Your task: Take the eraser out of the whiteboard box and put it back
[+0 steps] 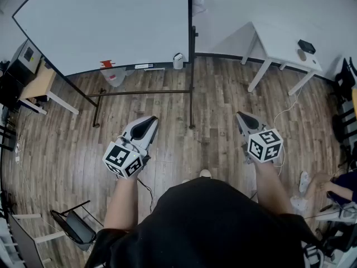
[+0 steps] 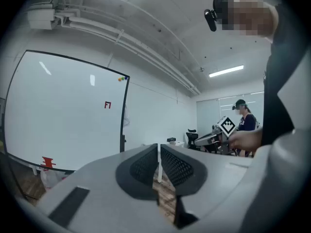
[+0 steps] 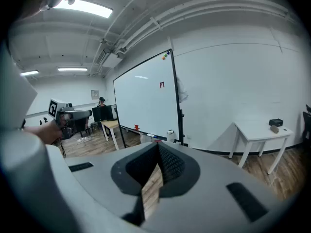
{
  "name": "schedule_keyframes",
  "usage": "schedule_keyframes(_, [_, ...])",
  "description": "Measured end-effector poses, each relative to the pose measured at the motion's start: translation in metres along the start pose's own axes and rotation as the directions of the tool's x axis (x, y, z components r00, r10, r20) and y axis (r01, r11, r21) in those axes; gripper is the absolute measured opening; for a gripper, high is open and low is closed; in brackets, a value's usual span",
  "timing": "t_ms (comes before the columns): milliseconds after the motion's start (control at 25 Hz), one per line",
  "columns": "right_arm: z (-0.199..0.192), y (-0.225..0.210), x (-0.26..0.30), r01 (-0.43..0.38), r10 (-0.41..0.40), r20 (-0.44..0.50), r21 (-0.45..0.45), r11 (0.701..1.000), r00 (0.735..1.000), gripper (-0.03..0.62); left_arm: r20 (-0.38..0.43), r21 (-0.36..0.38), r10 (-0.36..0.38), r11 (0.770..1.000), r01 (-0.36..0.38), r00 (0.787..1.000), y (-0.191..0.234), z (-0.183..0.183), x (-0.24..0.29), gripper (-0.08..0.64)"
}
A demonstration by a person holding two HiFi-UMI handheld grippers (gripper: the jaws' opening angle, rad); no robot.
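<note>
The whiteboard (image 1: 106, 21) stands ahead of me on a black frame. A small white box (image 1: 178, 61) hangs at the right end of its tray; what is inside is hidden, and I see no eraser. A red item (image 1: 107, 64) sits on the board's lower edge. My left gripper (image 1: 149, 119) is held over the wooden floor, far short of the board, shut with nothing between its jaws (image 2: 159, 147). My right gripper (image 1: 241, 115) is beside it to the right, jaw tips together and empty (image 3: 158, 146). In the right gripper view the box (image 3: 170, 134) is far off.
The board's black stand legs (image 1: 139, 92) cross the floor ahead. A white table (image 1: 284, 46) with a black object (image 1: 306, 46) stands at the right, a wooden desk (image 1: 39, 82) at the left, a folded chair (image 1: 75, 228) near my left. Another person (image 2: 241, 122) with a gripper is nearby.
</note>
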State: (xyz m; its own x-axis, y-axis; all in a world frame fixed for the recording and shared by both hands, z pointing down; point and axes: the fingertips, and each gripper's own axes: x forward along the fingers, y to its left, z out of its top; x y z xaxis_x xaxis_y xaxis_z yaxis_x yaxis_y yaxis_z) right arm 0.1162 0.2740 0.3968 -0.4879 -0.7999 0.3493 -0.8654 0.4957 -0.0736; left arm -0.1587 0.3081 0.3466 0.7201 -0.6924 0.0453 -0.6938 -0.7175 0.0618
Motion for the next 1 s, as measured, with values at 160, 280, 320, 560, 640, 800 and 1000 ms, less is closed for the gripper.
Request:
schedule_keyframes(160, [-0.007, 0.018, 0.006, -0.006, 0.006, -0.011, 0.002, 1.000, 1.000, -0.006, -0.009, 0.007, 0.001, 1.000, 0.000, 1.000, 0.009, -0.003, -0.015, 0.031])
schedule_keyframes(280, [-0.008, 0.027, 0.008, -0.006, 0.006, -0.002, 0.016, 1.000, 1.000, -0.006, -0.012, 0.005, 0.004, 1.000, -0.004, 1.000, 0.013, -0.006, -0.024, 0.031])
schedule_keyframes(320, [-0.008, 0.028, 0.009, -0.005, 0.005, 0.000, 0.023, 1.000, 1.000, -0.006, -0.015, 0.003, 0.005, 1.000, -0.005, 1.000, 0.015, -0.007, -0.026, 0.031])
schedule_keyframes(560, [-0.011, 0.025, 0.021, 0.006, -0.006, -0.007, 0.044, 0.999, 1.000, -0.006, -0.041, 0.018, 0.001, 1.000, 0.000, 0.999, 0.025, -0.009, -0.023, 0.031])
schedule_keyframes(640, [-0.012, 0.025, 0.025, 0.004, -0.004, -0.010, 0.044, 0.999, 1.000, -0.006, -0.050, 0.024, -0.003, 1.000, 0.004, 0.999, 0.028, -0.010, -0.019, 0.031])
schedule_keyframes(800, [-0.009, 0.022, 0.035, -0.003, 0.003, -0.007, 0.037, 0.999, 1.000, -0.006, -0.056, 0.036, -0.001, 0.999, 0.003, 0.998, 0.036, -0.008, -0.011, 0.031])
schedule_keyframes(1000, [-0.006, 0.004, 0.052, -0.005, 0.006, -0.018, 0.033, 0.999, 1.000, -0.006, -0.065, 0.038, -0.008, 0.999, 0.010, 0.998, 0.045, -0.006, 0.012, 0.031])
